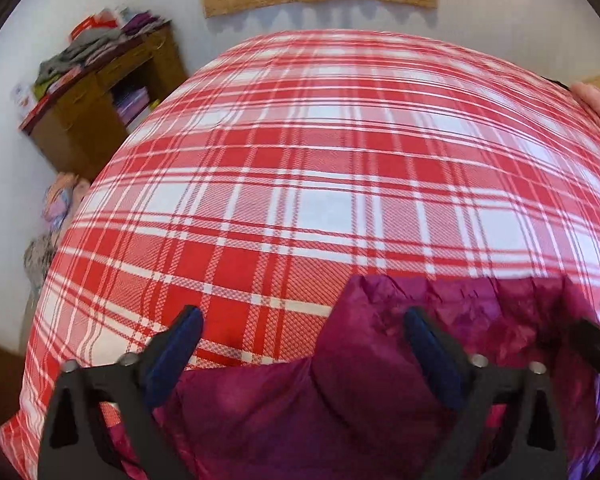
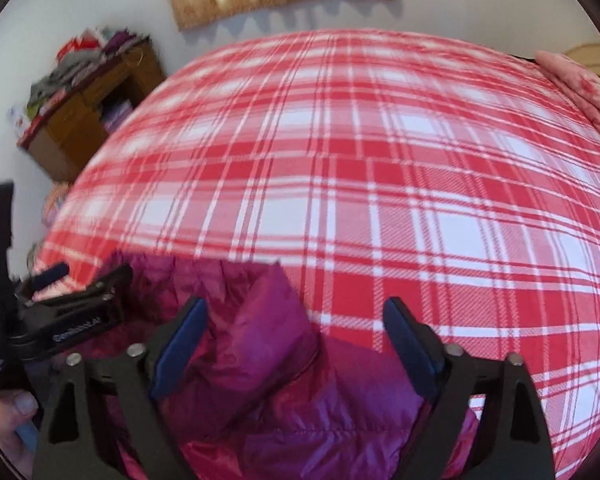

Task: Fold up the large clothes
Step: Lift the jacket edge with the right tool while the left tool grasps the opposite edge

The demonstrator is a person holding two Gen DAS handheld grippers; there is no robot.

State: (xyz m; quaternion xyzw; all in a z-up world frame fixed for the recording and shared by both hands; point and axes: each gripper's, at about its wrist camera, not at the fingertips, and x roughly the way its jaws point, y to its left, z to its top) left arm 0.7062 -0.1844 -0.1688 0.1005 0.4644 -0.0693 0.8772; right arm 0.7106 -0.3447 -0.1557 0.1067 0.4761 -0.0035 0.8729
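Jacket (image 2: 284,392) lies bunched at the bottom of both frames on the plaid bed (image 1: 300,184), left tool (image 1: 302,332) and right tool (image 2: 294,320) both released above it; likely pre-fold stage, next move: grasp an edge and spread it flat.

The bed (image 1: 320,168) carries a red and white plaid sheet (image 2: 380,184) over its whole top. A magenta puffy jacket (image 2: 284,392) lies directly on the sheet at 6 o'clock. A pink blanket (image 2: 580,84) lies on the bed edge at 2 o'clock.
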